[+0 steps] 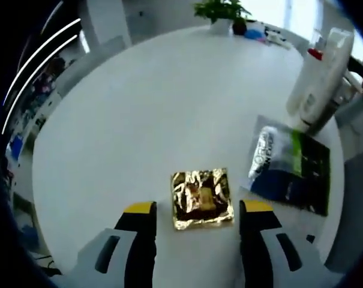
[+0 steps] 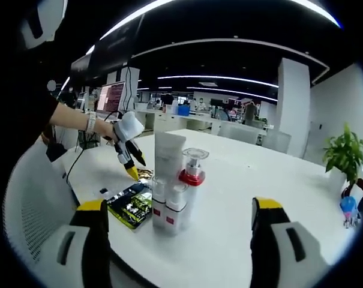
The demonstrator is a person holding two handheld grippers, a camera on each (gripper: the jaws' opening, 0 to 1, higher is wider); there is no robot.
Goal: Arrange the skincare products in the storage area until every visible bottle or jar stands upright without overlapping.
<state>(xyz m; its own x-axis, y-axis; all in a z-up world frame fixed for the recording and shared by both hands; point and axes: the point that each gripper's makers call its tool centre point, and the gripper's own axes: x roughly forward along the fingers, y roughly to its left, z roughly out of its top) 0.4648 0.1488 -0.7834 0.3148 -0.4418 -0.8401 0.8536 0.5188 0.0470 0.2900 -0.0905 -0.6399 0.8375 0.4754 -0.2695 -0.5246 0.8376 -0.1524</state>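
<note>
Two views show you the same round white table point(image 1: 151, 102) in an open-plan office, with ceiling light strips and desks with monitors behind it. In the left gripper view, a potted plant point(image 1: 220, 13) stands at the table's far edge, well beyond your jaws.

Your left gripper point(image 1: 197, 210) has its jaws spread wide, holding nothing. Between the yellow tips lies a crumpled gold foil sachet point(image 1: 203, 198), flat on the table; it sits closer to the right jaw, and you cannot tell from this angle whether either tip touches it. Just beyond and to the right of the right jaw lies a flat dark sachet with green and white print point(image 1: 289, 165). Further out on that side stands the cluster of white bottles point(image 1: 322, 72), one with a red collar.

Your right gripper point(image 2: 178, 207) is also spread wide and empty. Ahead, between its jaws and nearer the left one, the skincare bottles point(image 2: 175, 186) stand upright and close together: a tall white tube, a pump bottle with a red collar, and two small ones in front. The dark sachet point(image 2: 131, 205) lies flat just beside them, beyond the left jaw. Further out, your other gripper point(image 2: 132, 157) points down at the gold foil point(image 2: 145, 174).
</note>
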